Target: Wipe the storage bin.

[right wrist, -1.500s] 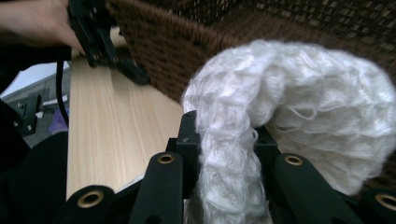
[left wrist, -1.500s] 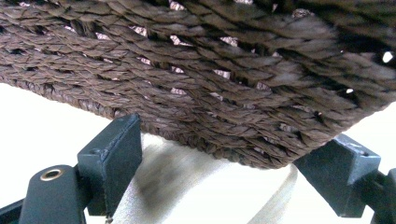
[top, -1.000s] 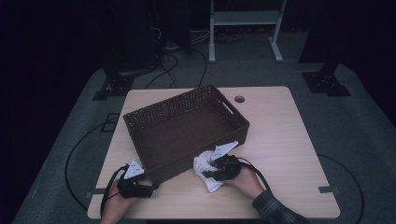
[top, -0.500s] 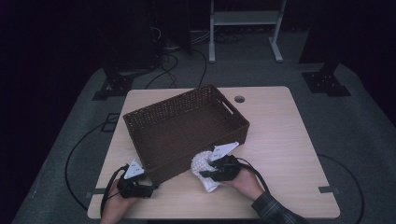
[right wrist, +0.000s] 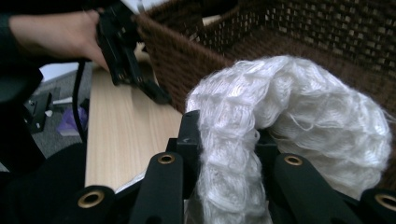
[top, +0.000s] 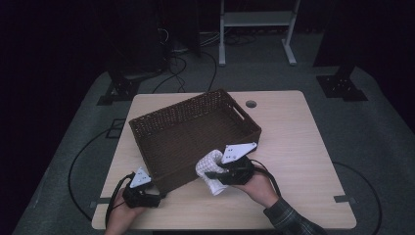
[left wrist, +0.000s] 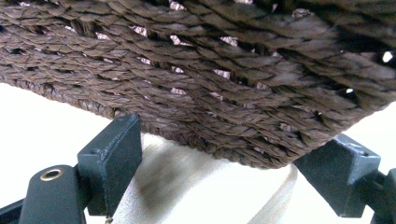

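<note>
A brown wicker basket (top: 195, 129) stands askew in the middle of the table. My right gripper (top: 213, 174) is shut on a white knitted cloth (top: 207, 163), held just off the basket's near wall. In the right gripper view the cloth (right wrist: 299, 126) bulges up out of the closed gripper (right wrist: 229, 140) and droops to the right, with the basket (right wrist: 303, 37) right behind it. My left gripper (top: 155, 197) sits low at the basket's near left corner. Its jaws stand open (left wrist: 224, 186) on either side of the woven corner (left wrist: 210, 93), with pale tabletop beneath.
The light wooden table (top: 293, 147) has bare room to the right of the basket, and a round cable hole (top: 251, 104) lies near the far edge. Cables trail from both grippers. The left hand and its gripper (right wrist: 121, 46) lie ahead of the right one.
My right gripper has carried the white cloth a little left and up, closer to the basket's near wall. The left gripper has stayed at the corner.
</note>
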The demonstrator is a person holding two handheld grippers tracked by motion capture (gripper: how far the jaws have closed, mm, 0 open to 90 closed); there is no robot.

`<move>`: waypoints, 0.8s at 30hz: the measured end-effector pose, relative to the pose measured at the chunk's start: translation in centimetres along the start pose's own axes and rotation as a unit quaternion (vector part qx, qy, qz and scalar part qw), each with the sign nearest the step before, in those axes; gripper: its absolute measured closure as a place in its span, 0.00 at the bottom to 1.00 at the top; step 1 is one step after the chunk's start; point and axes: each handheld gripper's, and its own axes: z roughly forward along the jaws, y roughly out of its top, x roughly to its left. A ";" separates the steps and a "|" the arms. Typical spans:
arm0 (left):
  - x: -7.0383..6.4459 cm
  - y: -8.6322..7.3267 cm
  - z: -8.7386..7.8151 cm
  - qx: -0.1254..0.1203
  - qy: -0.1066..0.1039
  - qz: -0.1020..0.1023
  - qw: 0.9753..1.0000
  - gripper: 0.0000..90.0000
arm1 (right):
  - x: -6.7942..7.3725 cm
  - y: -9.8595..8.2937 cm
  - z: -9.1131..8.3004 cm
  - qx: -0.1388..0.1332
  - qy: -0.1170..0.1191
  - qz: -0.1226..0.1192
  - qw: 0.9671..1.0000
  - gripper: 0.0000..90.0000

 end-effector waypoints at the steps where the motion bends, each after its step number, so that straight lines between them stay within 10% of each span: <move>1: 0.0 0.0 0.0 0.000 0.000 0.000 1.000 0.19 | 0.1 0.2 -0.1 -0.003 0.002 0.000 1.000 0.80; 24: 0.0 0.0 0.0 -0.003 0.001 -0.002 1.000 0.19 | -0.3 -3.7 7.4 0.101 0.038 0.026 0.994 0.80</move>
